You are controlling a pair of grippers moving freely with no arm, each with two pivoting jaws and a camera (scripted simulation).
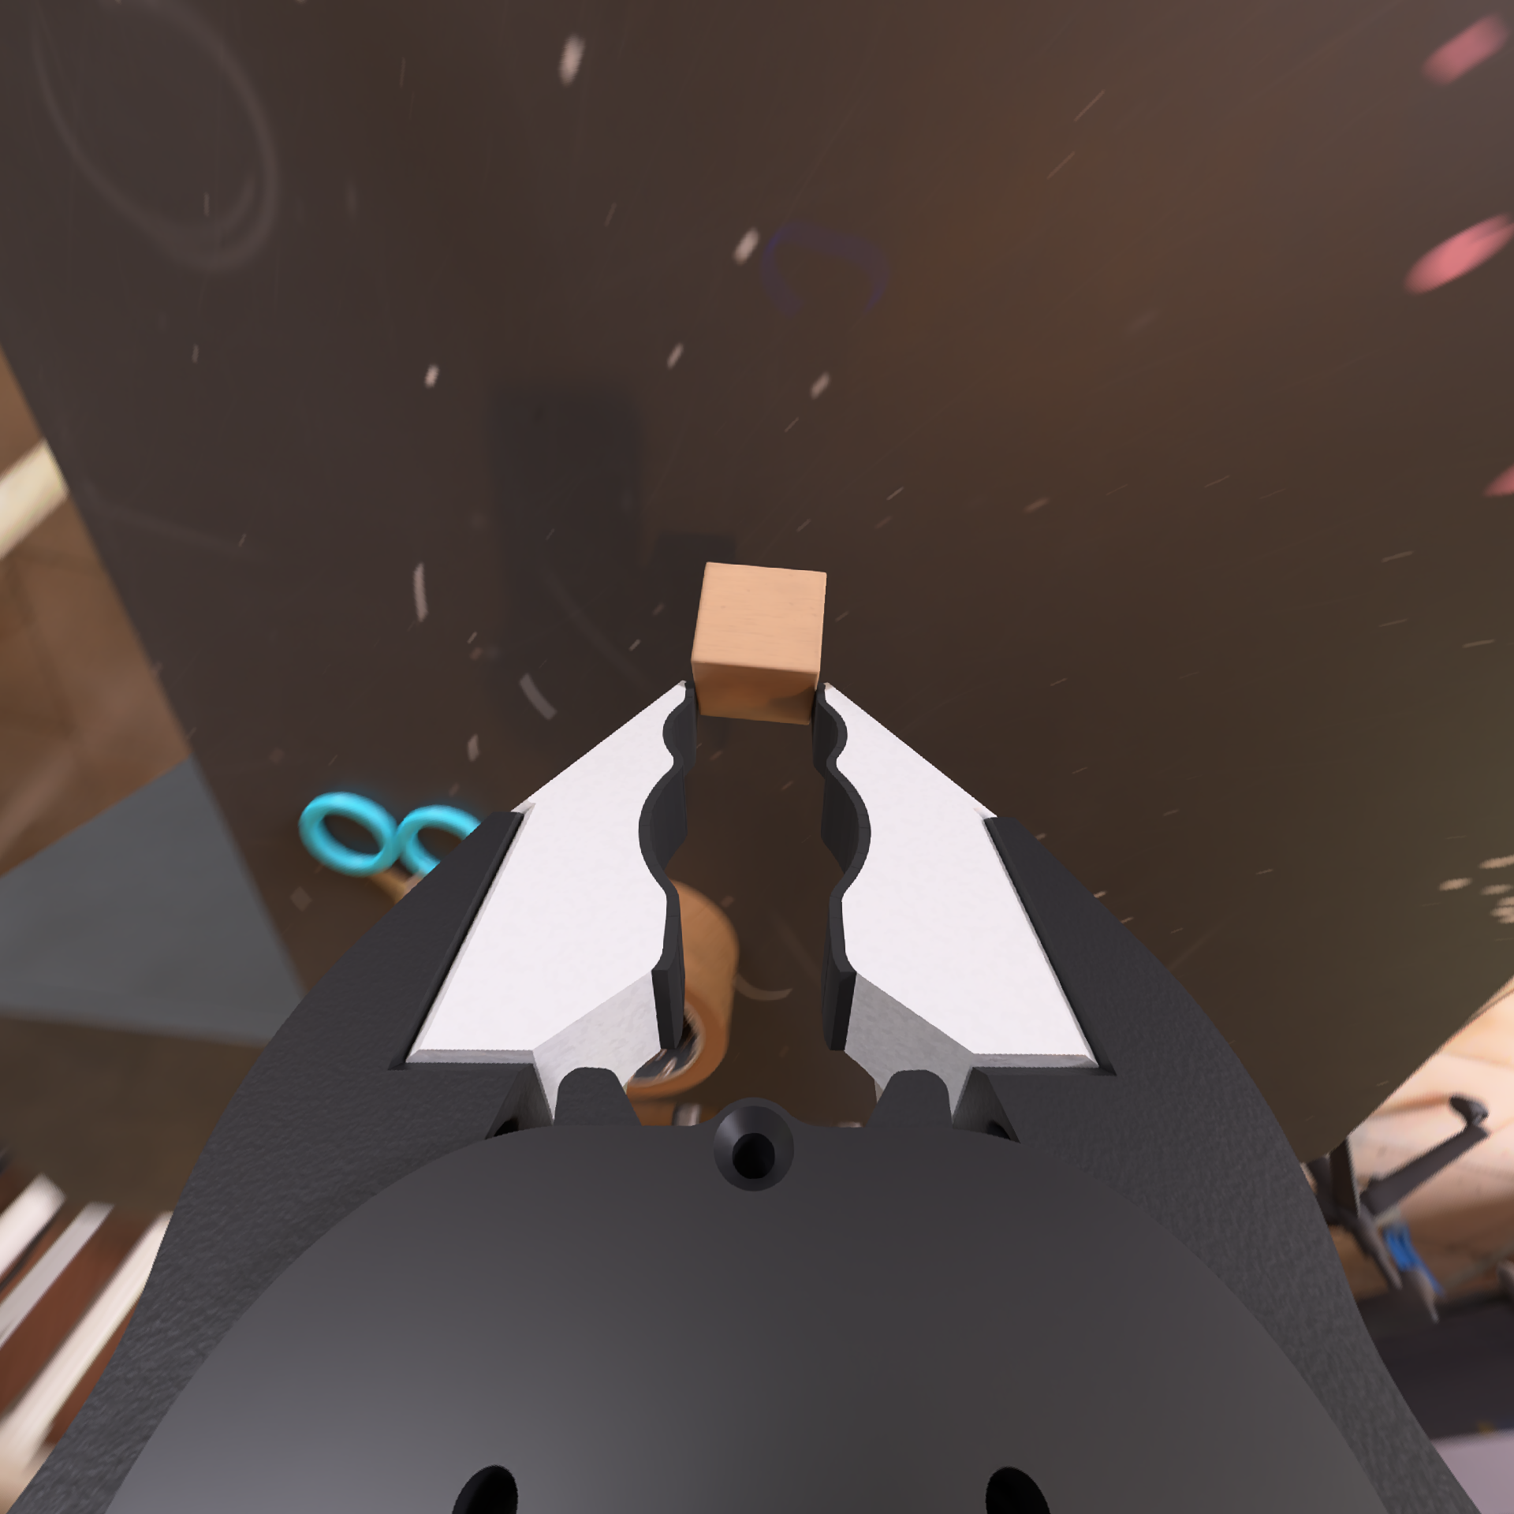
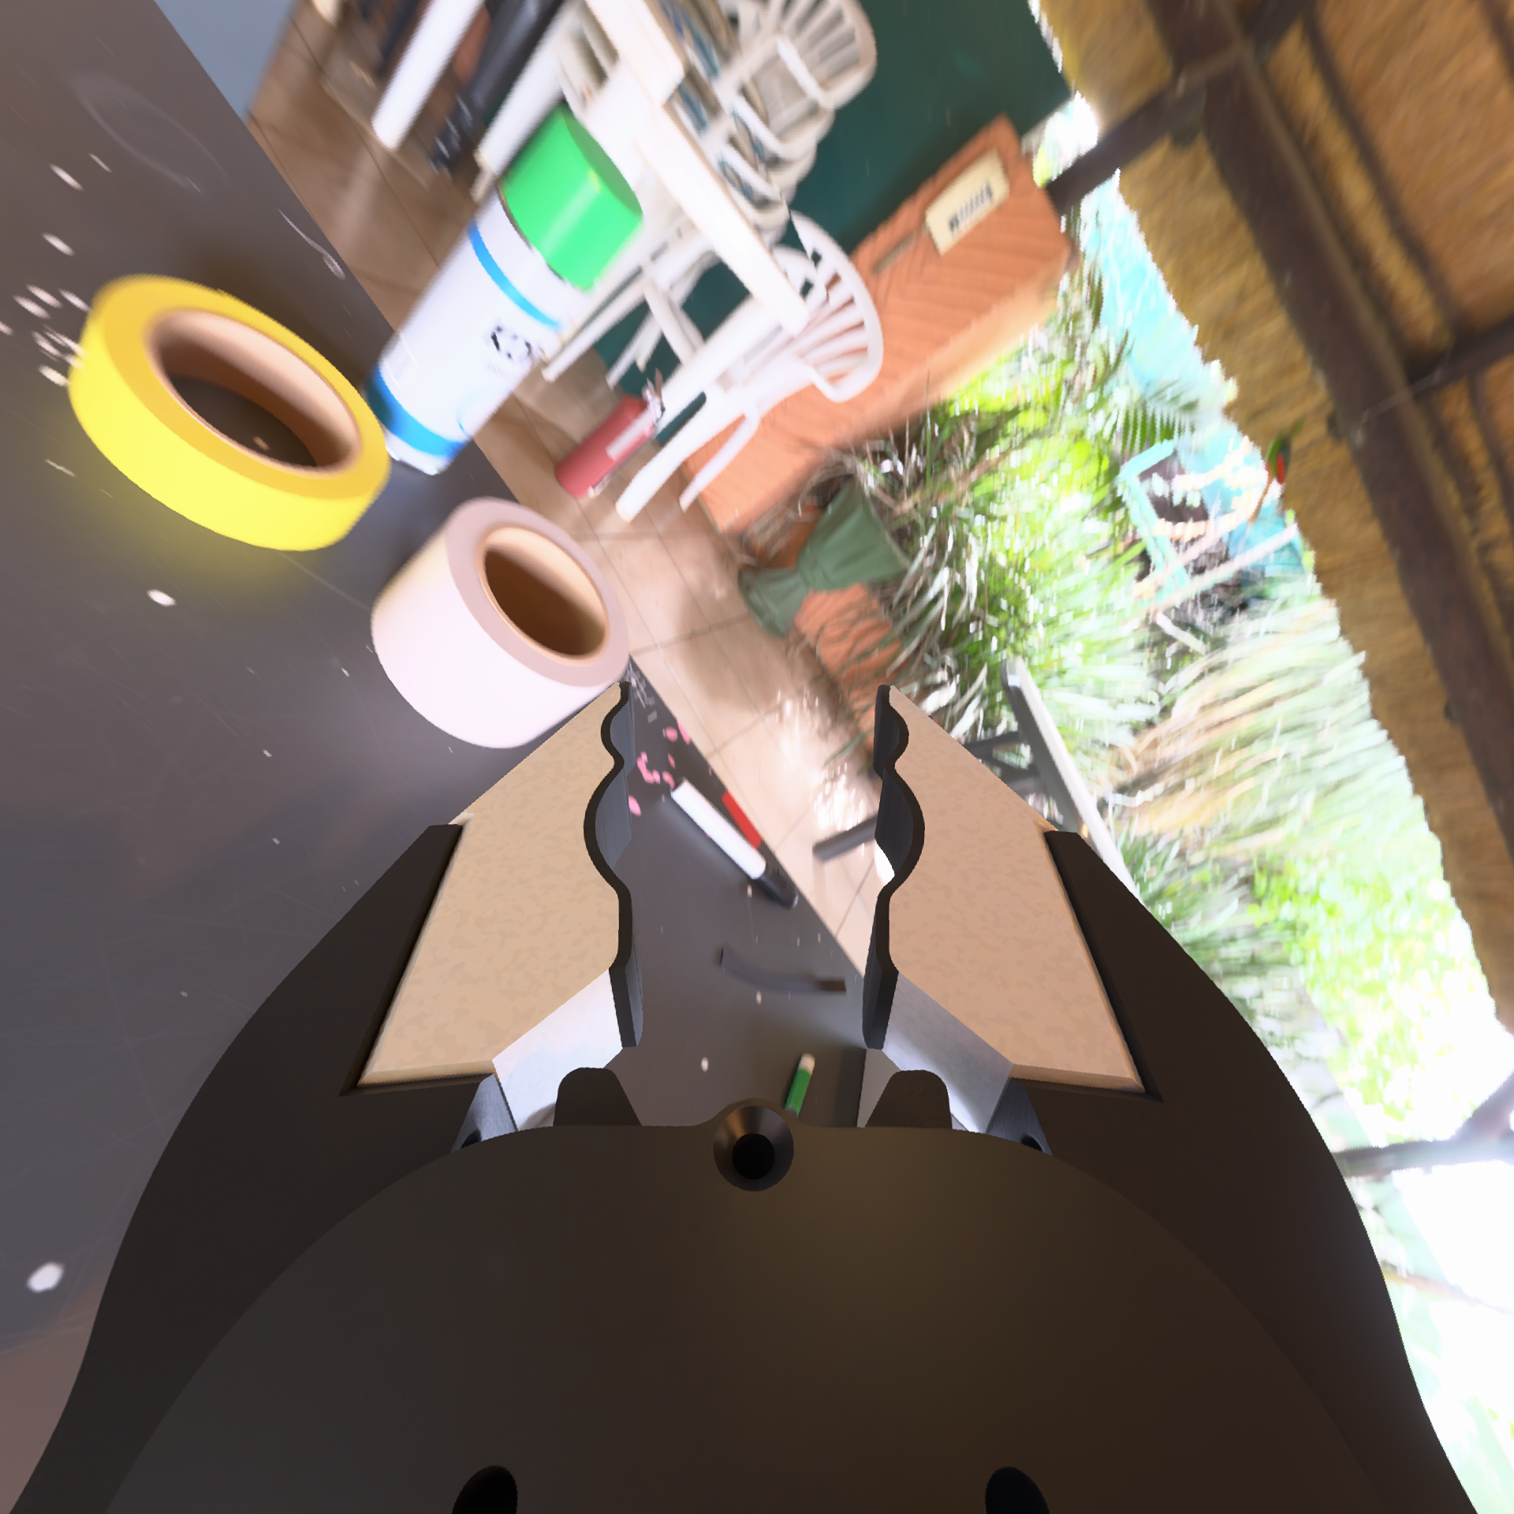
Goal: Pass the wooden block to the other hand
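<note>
In the left wrist view a small wooden block (image 1: 758, 643) sits between the tips of my left gripper (image 1: 754, 696), which is shut on its lower part and holds it above the dark table (image 1: 1065, 491). Most of the block sticks out past the white fingers (image 1: 590, 885). In the right wrist view my right gripper (image 2: 752, 704) is open and empty, with tan fingers (image 2: 524, 926), over the table's edge (image 2: 721, 827). The block does not show in the right wrist view.
Blue-handled scissors (image 1: 377, 831) and a brown tape roll (image 1: 696, 983) lie below the left gripper. Near the right gripper are a yellow tape roll (image 2: 221, 410), a white tape roll (image 2: 500, 623), a white bottle with a green cap (image 2: 508, 287), a marker (image 2: 729, 836) and a green pencil (image 2: 799, 1081).
</note>
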